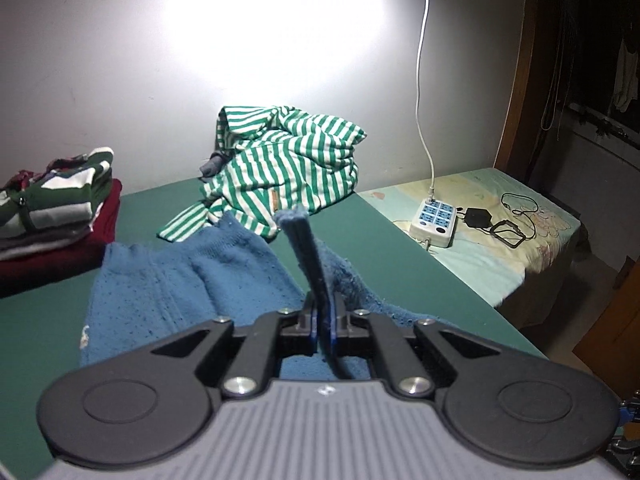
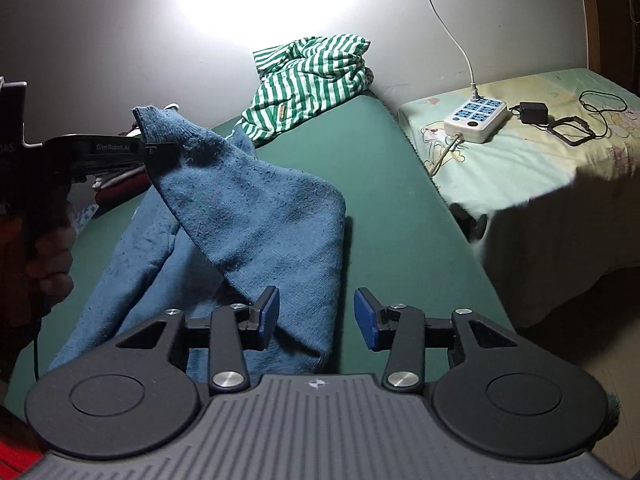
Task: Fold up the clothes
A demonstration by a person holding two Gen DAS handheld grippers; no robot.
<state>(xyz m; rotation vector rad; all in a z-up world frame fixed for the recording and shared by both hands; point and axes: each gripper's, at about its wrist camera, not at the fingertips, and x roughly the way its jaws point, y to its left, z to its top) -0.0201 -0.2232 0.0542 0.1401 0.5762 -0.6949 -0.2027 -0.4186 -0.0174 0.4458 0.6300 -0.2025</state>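
We've got the left gripper (image 1: pixel 323 312) pinching the blue sweater (image 2: pixel 256 216) w/ a corner lifted off the green table (image 2: pixel 384 208), right gripper (image 2: pixel 316 318) spread, nothing clamped btw its pads

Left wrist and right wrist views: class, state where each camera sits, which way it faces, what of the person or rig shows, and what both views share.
Left wrist: sits on the left hand-held gripper, facing across the green table toward the wall; its jaws pinch the blue sweater.
Right wrist: sits on the right hand-held gripper, facing likewise; jaws open, with the person's hand at left.
Shared: sweater, striped garment, power strip.
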